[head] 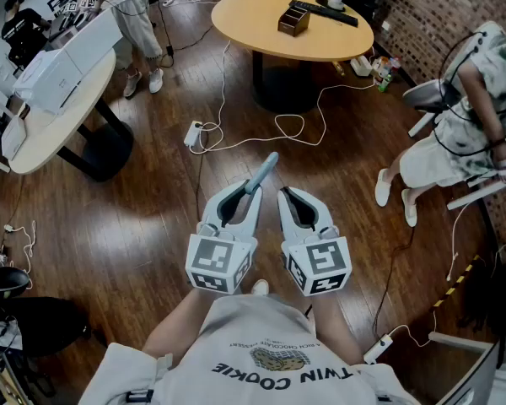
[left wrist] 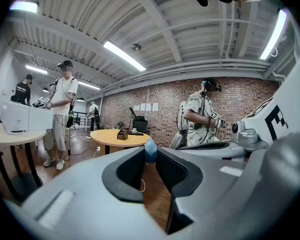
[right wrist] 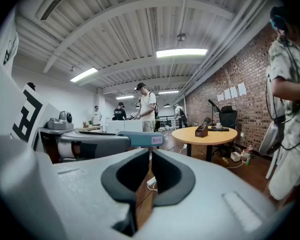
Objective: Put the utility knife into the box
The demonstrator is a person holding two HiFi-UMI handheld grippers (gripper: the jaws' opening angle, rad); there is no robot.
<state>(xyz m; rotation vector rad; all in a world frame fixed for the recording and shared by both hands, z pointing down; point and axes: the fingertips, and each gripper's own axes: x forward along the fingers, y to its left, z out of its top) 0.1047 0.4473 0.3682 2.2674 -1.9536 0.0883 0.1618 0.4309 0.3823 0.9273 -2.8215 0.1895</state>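
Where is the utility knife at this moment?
Head view, centre: the utility knife is clamped in the left gripper, pointing forward over the wooden floor, beside the right gripper.

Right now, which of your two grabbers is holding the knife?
The left gripper: the blue knife is pinched between its jaws and sticks out past them. The right gripper has nothing between its closed jaws.

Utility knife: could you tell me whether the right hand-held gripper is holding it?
No, the utility knife is clamped in the left hand-held gripper's jaws.
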